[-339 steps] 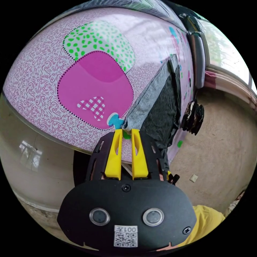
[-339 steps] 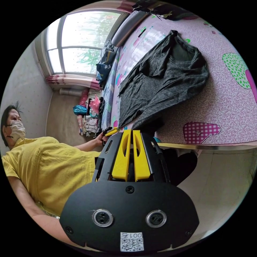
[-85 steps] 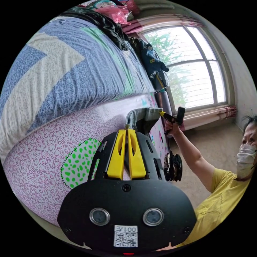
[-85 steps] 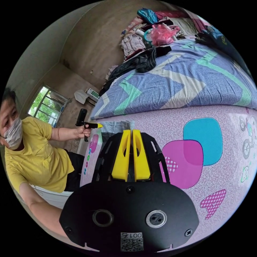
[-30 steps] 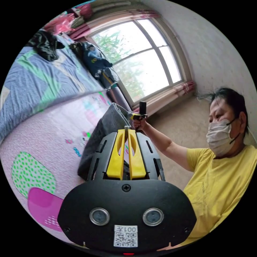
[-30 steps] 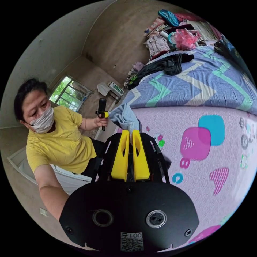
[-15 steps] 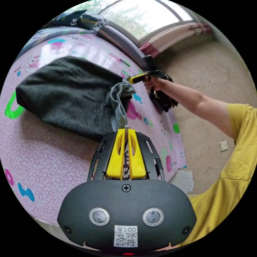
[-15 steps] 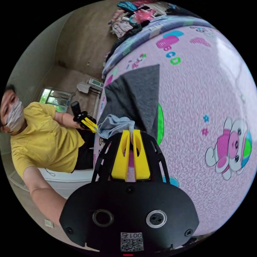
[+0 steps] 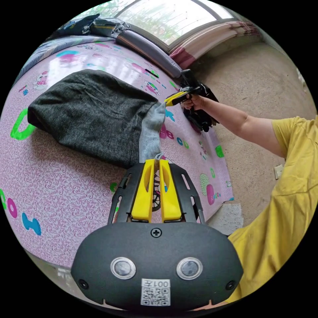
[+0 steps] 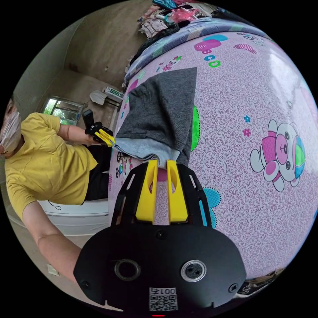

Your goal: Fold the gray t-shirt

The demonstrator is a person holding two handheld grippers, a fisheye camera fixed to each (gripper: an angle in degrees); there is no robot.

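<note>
1. Gray t-shirt [image 9: 92,106]: lies folded into a compact dark block on the bed [image 9: 66,185], on the pink patterned cover with cartoon prints. A paler gray strip (the fabric's inner face) runs along the edge of the block nearest the person. The strip spans from one set of tongs to the other.

2. Left tongs [image 9: 155,161]: in the left gripper view the yellow jaws converge toward their tips, and one end of the pale strip sits right at those tips. Whether the jaws press on the cloth cannot be told. In the right gripper view the left tongs [image 10: 107,139] are at the far end of the strip, at the bed's edge.

3. Right tongs [image 10: 161,161]: in the right gripper view the jaws stand a narrow gap apart. The strip's other end lies at the mouth of that gap, and the jaws are not seen to pinch it. In the left gripper view the right tongs [image 9: 170,99] point at the t-shirt's corner, held by a hand [image 9: 193,102].

4. Surroundings: a person in a yellow shirt [image 9: 291,185] is beside the bed. A window [image 9: 172,16] is beyond the bed's far end.
</note>
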